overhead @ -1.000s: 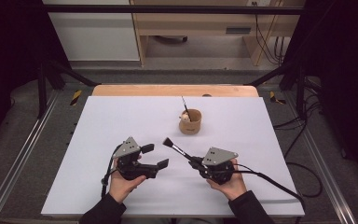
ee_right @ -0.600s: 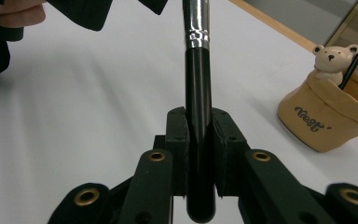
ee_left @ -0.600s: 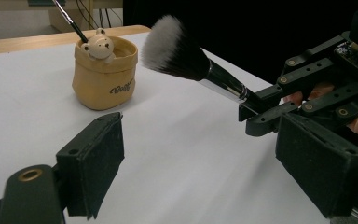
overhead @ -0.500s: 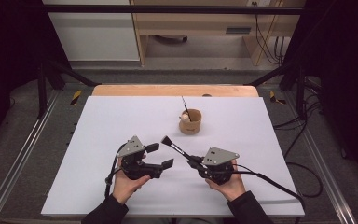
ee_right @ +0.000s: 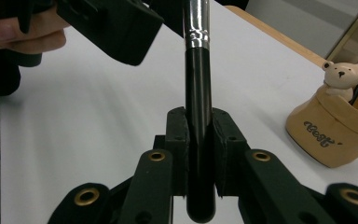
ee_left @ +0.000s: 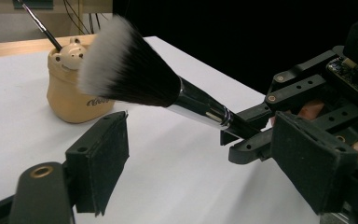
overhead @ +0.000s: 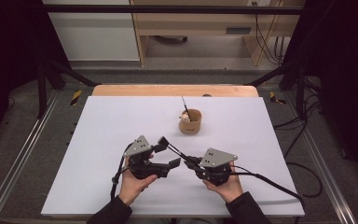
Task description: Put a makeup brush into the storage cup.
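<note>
Two tools met above the matte white counter (overhead: pixel 98 140): the left tool (overhead: pixel 168 151) spread wide around fluffy bristles, the right tool (ee_right: pixel 199 135) pinching the glossy black brush (ee_left: pixel 135 79) handle, near a ceramic bear pot (overhead: pixel 190 122).

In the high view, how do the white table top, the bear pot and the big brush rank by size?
1. White table top, by far the largest.
2 and 3. Bear pot and big brush look alike overall: the pot is wider, the brush longer and thinner, so I would not rank them.
</note>
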The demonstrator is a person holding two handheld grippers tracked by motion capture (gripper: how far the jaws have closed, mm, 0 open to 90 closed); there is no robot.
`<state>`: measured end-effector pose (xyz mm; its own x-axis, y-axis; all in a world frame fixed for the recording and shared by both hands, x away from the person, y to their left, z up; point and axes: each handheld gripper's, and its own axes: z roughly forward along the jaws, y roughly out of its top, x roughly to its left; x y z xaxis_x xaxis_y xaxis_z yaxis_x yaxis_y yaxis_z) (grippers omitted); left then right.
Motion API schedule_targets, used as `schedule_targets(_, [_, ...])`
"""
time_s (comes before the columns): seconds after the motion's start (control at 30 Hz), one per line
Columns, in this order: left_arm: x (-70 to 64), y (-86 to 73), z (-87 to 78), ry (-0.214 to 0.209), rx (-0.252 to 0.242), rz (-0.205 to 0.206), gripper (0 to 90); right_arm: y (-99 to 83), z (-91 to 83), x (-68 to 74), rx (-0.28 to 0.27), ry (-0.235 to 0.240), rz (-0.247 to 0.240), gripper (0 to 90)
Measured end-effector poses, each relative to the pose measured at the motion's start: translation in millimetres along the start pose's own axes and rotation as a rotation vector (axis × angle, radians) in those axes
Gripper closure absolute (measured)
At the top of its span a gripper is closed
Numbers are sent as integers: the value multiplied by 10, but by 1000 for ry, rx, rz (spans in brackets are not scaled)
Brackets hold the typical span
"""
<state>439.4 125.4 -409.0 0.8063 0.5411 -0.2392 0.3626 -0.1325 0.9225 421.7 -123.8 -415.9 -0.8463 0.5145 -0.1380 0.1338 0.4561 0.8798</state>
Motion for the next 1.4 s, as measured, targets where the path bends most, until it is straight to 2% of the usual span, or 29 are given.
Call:
schedule_targets(0.47, [-22, 2, 53, -17, -34, -33, 303, 9, 32, 37, -8, 21, -5, 790])
schedule_targets(0.77, [-23, -2, 34, -18, -53, -45, 409, -1, 49, 50, -11, 29, -8, 790])
schedule_targets(0.87, [-7, -8, 26, -24, -55, -59, 451, -6, 55, 55, -11, 33, -3, 790])
schedule_targets(1.4, [2, -17, 0, -53, -56, -77, 624, -32, 100, 77, -5, 40, 0, 789])
